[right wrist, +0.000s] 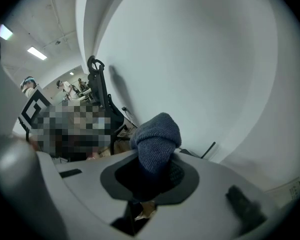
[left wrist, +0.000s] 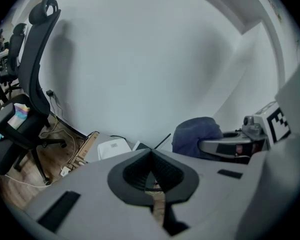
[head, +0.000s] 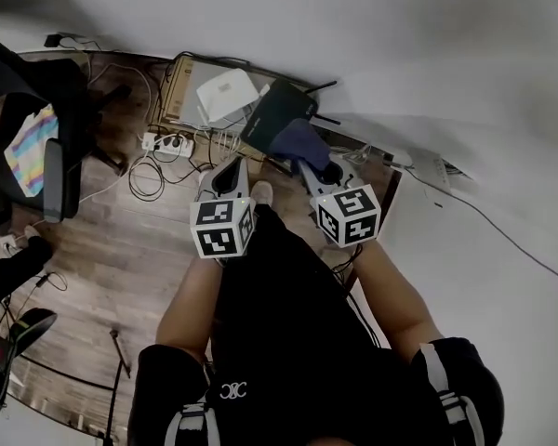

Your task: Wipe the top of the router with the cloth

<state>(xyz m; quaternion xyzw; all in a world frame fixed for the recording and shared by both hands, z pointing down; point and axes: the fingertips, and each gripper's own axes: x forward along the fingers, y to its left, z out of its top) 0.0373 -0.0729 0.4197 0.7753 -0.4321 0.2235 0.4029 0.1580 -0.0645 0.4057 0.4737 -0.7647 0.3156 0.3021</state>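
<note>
Right gripper [right wrist: 151,170] clamps the cloth [right wrist: 156,136] near the router [head: 277,110]; left gripper [left wrist: 151,156] closed, empty.

Both forearms reached forward, side by side. The left hand-held gripper [head: 230,177] had its jaws pressed together, empty, and the right hand-held gripper [head: 321,173] clamped the cloth [right wrist: 157,139].

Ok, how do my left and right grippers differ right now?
The left gripper is shut with nothing between its jaws; the right gripper is shut on the blue cloth. In the head view the right gripper's cloth overlaps the black router, while the left gripper points nearer the white box. Both are held side by side, pointing much the same way.
</note>
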